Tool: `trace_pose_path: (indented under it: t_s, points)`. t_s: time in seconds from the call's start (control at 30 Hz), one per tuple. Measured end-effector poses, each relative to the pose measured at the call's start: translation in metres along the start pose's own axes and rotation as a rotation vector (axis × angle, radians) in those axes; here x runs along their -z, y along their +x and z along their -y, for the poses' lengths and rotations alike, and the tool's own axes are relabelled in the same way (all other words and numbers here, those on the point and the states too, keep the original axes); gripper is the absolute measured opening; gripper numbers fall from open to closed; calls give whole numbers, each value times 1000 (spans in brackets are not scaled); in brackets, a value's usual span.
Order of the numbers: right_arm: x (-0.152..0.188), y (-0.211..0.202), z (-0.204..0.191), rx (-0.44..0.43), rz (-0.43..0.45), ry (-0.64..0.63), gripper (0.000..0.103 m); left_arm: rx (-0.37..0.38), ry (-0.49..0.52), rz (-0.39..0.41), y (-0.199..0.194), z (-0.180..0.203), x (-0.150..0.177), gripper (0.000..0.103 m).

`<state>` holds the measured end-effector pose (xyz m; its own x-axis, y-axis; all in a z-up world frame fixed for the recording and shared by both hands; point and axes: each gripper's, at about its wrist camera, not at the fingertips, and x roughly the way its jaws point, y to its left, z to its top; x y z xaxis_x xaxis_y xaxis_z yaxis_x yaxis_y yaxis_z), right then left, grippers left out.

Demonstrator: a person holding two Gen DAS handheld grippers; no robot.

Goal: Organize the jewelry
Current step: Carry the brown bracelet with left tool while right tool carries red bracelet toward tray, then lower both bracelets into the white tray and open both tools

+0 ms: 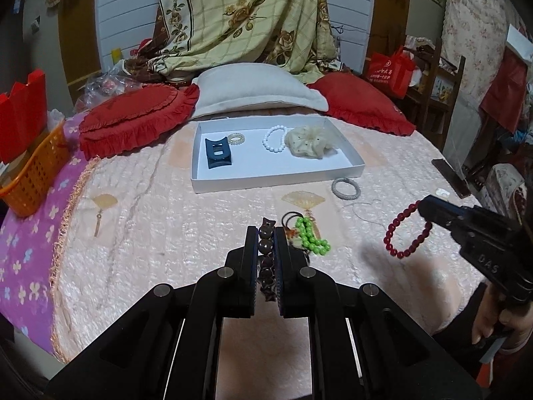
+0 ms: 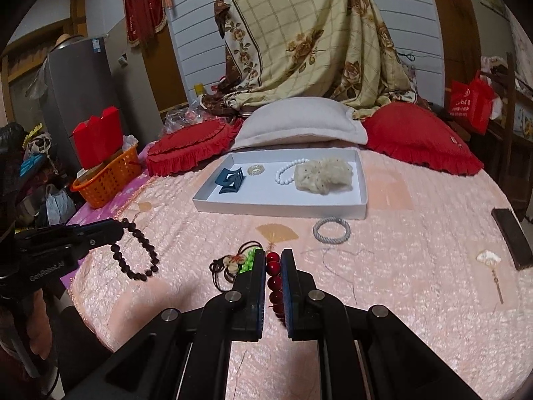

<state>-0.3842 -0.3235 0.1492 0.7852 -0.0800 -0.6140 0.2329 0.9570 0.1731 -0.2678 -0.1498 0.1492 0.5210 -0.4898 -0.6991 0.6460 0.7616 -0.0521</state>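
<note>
Altogether four pieces lie in the white tray (image 1: pixel 276 175) at upper centre; left tongs (image 1: pixel 266 236) clamp one brown bracelet (image 2: pixel 135 250). Right tongs (image 2: pixel 273 261) pinch one red bracelet (image 1: pixel 408 230); one silver bangle (image 2: pixel 332 230) lies on the bed.

Glossy red beads (image 2: pixel 273 273) sit between matt black plastic tool (image 2: pixel 273 263) fingers, above a bed (image 2: pixel 416 266) covered in nubbly pink cloth.

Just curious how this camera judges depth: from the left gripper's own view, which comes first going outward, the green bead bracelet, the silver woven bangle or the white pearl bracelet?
1. Green bead bracelet, just right of the left gripper.
2. Silver woven bangle, farther right on the bedspread.
3. White pearl bracelet, inside the white tray.
</note>
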Motion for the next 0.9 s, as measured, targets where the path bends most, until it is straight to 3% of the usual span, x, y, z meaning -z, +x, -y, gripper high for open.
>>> trace_pose_path:
  t_s: [0.4, 0.73, 0.9]
  points:
    - [-60, 50, 20, 9, -9, 21, 9, -16, 6, -13, 48, -19, -52, 8]
    - [-109, 108, 27, 12, -54, 15, 9, 8, -58, -69, 116, -41, -109, 8]
    - [-123, 146, 20, -18, -91, 22, 9, -22, -70, -110, 158, -50, -125, 7]
